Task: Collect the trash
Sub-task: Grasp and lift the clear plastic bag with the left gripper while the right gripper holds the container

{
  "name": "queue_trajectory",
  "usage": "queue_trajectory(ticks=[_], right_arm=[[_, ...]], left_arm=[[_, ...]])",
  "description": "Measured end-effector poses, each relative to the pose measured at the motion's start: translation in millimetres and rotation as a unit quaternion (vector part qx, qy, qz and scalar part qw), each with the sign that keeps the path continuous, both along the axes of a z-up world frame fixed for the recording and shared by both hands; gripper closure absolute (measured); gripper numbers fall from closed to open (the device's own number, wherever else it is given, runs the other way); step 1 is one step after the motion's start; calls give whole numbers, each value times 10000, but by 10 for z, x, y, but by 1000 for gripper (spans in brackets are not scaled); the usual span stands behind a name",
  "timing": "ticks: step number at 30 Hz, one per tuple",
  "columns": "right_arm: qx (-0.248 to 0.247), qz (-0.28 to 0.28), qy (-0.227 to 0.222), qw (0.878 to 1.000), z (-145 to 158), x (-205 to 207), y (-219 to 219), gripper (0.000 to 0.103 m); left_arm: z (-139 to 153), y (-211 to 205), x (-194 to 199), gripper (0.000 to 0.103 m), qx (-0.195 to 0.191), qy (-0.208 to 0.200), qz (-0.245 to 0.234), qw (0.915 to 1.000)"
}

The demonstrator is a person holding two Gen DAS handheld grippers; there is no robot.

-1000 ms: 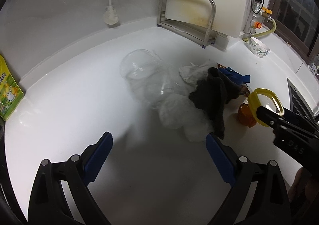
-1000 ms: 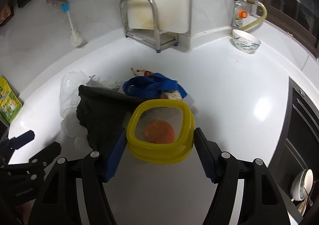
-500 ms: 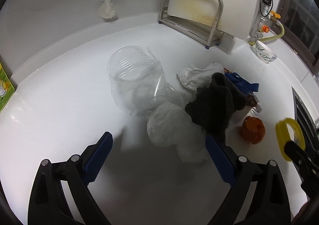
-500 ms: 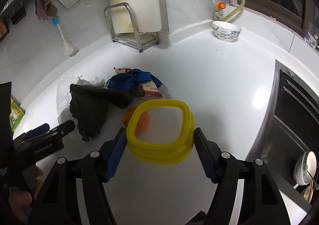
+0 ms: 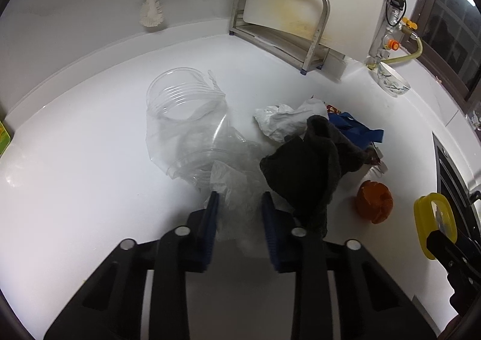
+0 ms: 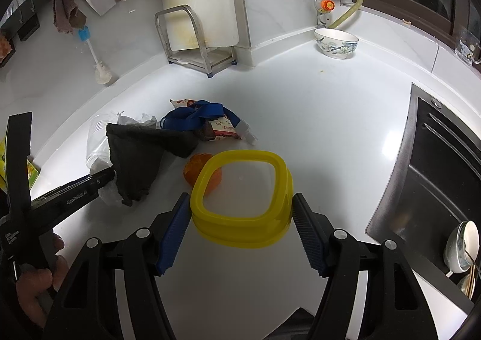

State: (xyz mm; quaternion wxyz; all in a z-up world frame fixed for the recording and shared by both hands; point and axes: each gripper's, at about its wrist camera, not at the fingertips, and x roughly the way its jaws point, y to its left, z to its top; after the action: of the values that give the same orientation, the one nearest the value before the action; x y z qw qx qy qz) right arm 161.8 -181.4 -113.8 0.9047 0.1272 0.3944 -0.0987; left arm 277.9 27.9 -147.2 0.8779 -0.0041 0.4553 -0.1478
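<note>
A trash pile lies on the white counter [image 5: 90, 177]. In the left wrist view it holds a clear plastic jar [image 5: 183, 117] on its side, a crumpled clear plastic bag [image 5: 237, 189], white paper [image 5: 279, 123], a dark cloth [image 5: 309, 171], a blue strap [image 5: 351, 126] and an orange peel [image 5: 372, 201]. My left gripper [image 5: 239, 207] is shut on the plastic bag. My right gripper [image 6: 240, 213] is shut on a yellow-rimmed container [image 6: 243, 198], held above the counter right of the pile. The cloth [image 6: 141, 156], peel [image 6: 198, 168] and a snack wrapper [image 6: 222, 128] also show in the right wrist view.
A metal rack [image 5: 279, 27] with a cutting board stands at the back wall. A bottle brush [image 5: 151, 12] hangs left of it. A bowl [image 6: 336, 42] sits by the gas valve. The sink [image 6: 436, 177] with dishes lies to the right. A green packet [image 6: 30, 171] lies far left.
My left gripper moved forward to the pile and closed on the plastic bag. My right gripper lifted the yellow container back and to the right, uncovering the orange peel.
</note>
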Motion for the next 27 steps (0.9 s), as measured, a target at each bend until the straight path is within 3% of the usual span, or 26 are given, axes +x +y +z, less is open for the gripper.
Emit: queue_trajectory(ticks=[27], right_arm=[[-19, 602, -251, 9979, 370, -430, 292, 37]], left_arm=[[788, 375, -681, 80, -128, -549, 77, 9984]])
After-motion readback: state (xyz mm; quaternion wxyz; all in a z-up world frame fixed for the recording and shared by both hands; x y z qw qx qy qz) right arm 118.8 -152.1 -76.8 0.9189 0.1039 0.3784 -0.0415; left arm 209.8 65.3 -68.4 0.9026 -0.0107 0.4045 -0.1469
